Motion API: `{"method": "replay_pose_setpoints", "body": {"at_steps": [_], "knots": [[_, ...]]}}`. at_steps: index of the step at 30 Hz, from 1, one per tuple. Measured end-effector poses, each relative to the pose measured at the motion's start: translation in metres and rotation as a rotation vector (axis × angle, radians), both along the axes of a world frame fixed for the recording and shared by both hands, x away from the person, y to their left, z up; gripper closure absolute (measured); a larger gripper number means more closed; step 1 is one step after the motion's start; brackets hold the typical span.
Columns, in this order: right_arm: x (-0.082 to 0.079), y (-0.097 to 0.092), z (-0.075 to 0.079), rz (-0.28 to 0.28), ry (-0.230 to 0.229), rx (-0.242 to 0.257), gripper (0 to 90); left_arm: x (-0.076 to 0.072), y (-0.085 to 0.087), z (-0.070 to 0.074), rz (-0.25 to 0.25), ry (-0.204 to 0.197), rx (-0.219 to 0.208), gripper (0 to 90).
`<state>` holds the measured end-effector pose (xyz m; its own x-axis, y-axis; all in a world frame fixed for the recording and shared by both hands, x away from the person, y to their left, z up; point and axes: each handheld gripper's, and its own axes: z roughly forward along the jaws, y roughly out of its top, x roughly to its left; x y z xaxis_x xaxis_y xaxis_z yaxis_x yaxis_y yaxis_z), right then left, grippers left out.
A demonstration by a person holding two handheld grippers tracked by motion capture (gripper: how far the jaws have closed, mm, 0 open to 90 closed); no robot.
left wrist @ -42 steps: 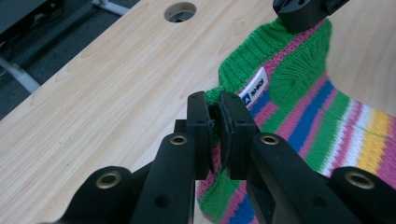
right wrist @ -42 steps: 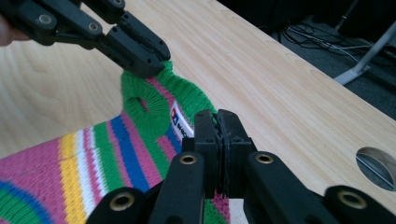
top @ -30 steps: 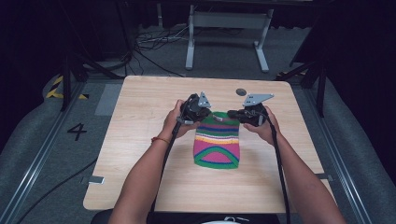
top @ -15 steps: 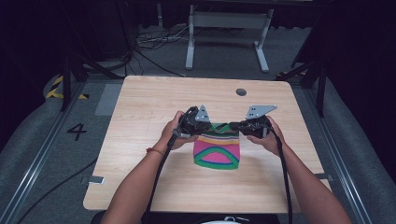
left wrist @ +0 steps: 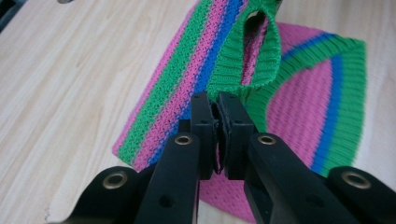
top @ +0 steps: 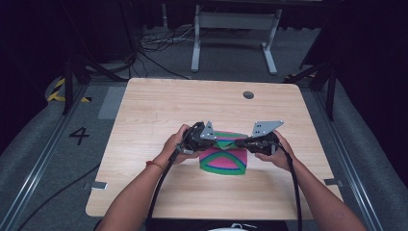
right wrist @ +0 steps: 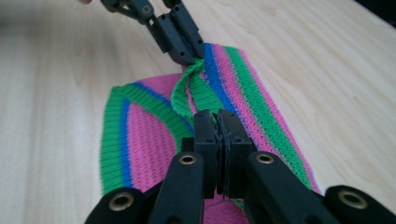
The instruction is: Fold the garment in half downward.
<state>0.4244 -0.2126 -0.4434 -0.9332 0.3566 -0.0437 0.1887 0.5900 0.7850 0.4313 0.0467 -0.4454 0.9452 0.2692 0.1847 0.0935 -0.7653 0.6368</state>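
The striped knit garment (top: 224, 156) lies mid-desk (top: 159, 106) in the high view, shorter front-to-back than a second ago: its far edge has been carried toward the person, so a fold looks under way. Its stripes now run crosswise. In the left gripper view, the left hand-held gripper (left wrist: 218, 105) is clenched on the green ribbing. In the right gripper view, the right hand-held gripper (right wrist: 217, 122) pinches the same edge.

Knit cloth (left wrist: 299, 93), ribbed, rough; table (top: 159, 110) pale matt wood grain; jaws matt black plastic.
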Motion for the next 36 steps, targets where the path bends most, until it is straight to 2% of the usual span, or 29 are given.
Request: {"method": "replay_pose_setpoints", "body": {"at_steps": [8,14,18,30,36], "knots": [[-0.016,0.005,-0.010,0.050,0.018,-0.031,88.0,-0.016,0.001,-0.003,-0.046,-0.001,0.022,85.7],[-0.027,0.008,-0.017,0.076,0.035,-0.056,87.9,-0.024,0.003,-0.011,-0.077,0.019,0.041,85.3],[-0.032,0.010,-0.020,0.092,0.037,-0.079,87.9,-0.028,0.003,-0.015,-0.093,0.033,0.036,85.1],[-0.042,0.010,-0.032,0.107,0.059,-0.145,87.9,-0.041,0.000,-0.029,-0.136,0.063,0.088,84.4],[-0.045,0.008,-0.039,0.114,0.073,-0.158,87.7,-0.044,0.004,-0.033,-0.138,0.079,0.079,81.8]]}}
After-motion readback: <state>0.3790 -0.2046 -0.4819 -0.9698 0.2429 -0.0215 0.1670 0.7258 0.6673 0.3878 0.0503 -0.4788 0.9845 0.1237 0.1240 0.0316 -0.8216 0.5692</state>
